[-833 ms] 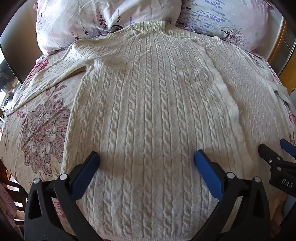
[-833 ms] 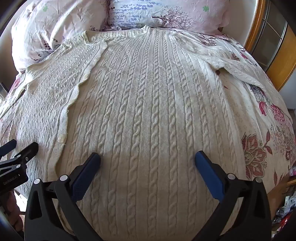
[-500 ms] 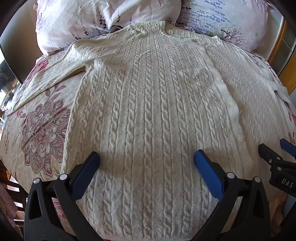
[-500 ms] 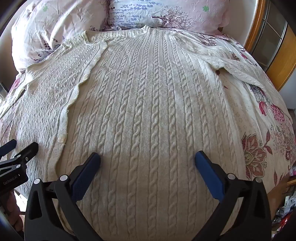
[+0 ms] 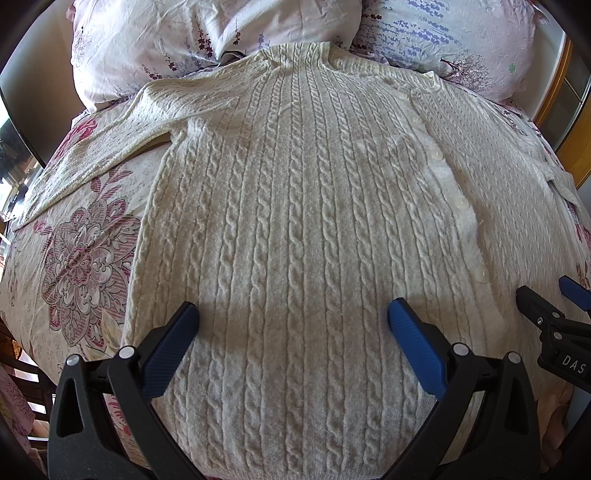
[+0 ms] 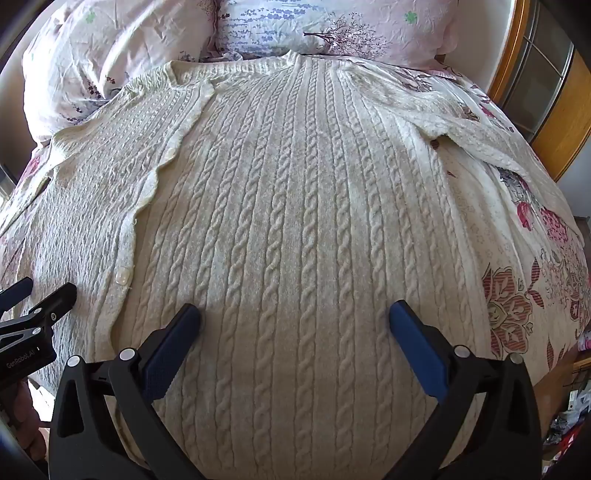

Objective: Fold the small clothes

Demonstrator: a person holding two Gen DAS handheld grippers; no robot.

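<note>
A cream cable-knit cardigan (image 5: 295, 221) (image 6: 303, 221) lies flat, buttoned, on a bed, neck toward the pillows. Its sleeves spread outward: one (image 5: 92, 147) to the left in the left wrist view, one (image 6: 480, 140) to the right in the right wrist view. My left gripper (image 5: 291, 317) hovers over the left half near the hem, jaws wide open, nothing between them. My right gripper (image 6: 293, 317) hovers over the right half near the hem, likewise open and empty. Each gripper shows at the other view's edge: right gripper (image 5: 554, 325), left gripper (image 6: 33, 321).
The floral bedspread (image 5: 81, 258) (image 6: 524, 295) shows beside the cardigan. Two pillows (image 5: 207, 40) (image 6: 332, 26) lie at the head. A wooden frame (image 6: 554, 110) stands at the right side. A dark chair (image 5: 26, 387) sits by the bed's near left corner.
</note>
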